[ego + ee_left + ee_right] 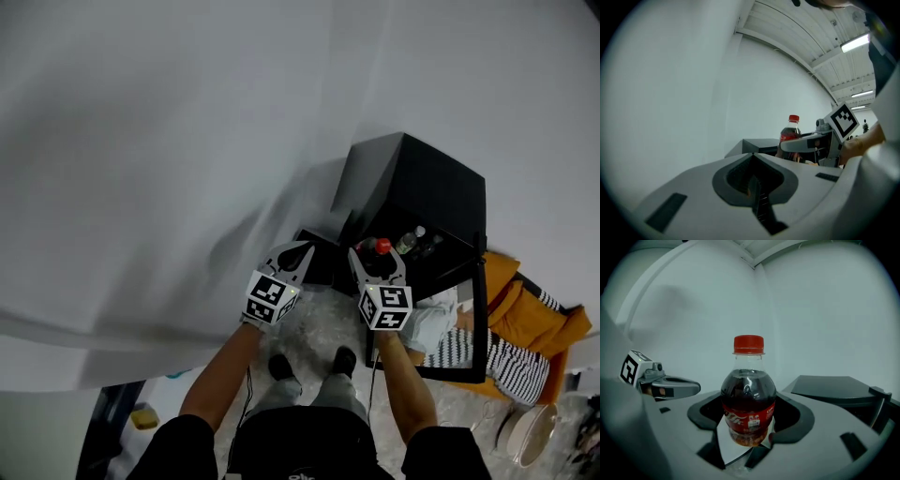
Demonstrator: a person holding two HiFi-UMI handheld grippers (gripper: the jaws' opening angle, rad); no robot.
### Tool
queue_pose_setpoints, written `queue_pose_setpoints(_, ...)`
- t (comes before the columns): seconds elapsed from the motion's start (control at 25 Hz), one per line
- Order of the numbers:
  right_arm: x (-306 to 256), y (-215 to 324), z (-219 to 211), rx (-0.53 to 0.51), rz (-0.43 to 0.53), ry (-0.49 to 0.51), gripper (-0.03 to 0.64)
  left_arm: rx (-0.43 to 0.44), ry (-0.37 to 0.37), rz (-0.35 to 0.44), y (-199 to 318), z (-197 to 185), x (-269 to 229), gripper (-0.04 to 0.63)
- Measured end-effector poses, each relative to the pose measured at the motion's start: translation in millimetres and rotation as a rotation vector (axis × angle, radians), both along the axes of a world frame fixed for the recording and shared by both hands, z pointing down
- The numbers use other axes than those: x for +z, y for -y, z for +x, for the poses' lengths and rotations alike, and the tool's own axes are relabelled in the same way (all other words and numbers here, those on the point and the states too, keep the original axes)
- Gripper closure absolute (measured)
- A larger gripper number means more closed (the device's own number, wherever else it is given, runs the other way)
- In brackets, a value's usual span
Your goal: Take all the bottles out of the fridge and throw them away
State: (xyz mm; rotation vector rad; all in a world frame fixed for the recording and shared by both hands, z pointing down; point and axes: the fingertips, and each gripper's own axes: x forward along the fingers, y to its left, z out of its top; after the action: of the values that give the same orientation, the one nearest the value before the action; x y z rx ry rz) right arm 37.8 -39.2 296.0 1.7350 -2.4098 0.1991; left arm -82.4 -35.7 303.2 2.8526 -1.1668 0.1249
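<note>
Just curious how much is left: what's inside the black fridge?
At least two bottles stand in the open fridge; its top hides the rest. The right tool grips a cola bottle.

Plain white wall (141, 141), pale mottled floor (323, 323) at its foot, ribbed ceiling (797, 33) above it, lit strip lights (855, 43)

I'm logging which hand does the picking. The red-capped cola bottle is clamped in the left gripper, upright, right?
Not quite. The cola bottle is clamped upright in the right gripper, not the left. The right gripper view shows its jaws closed on the bottle's lower part. The left gripper view shows the left gripper shut with nothing between its jaws.
</note>
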Motion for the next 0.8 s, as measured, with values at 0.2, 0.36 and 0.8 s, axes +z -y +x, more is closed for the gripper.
queue_pose_setpoints(0.2, -13.8, 1.1, -34.9, -0.052, 0.017, -0.013, 0.313, -0.030, -0.011, 0.021, 1.3, -27.6, -13.8, 0.594)
queue_pose_setpoints(0.36, -20.0, 2.8, -50.0, -0.069, 0.005, -0.016, 0.313, -0.037, -0.017, 0.023, 2.7, -38.0, -22.2, 0.594)
queue_pose_setpoints(0.8, -2.2, 34.8, -59.5, -0.117, -0.037, -0.018, 0.313, -0.062, -0.014, -0.016, 25.0, -40.8, -4.7, 0.594)
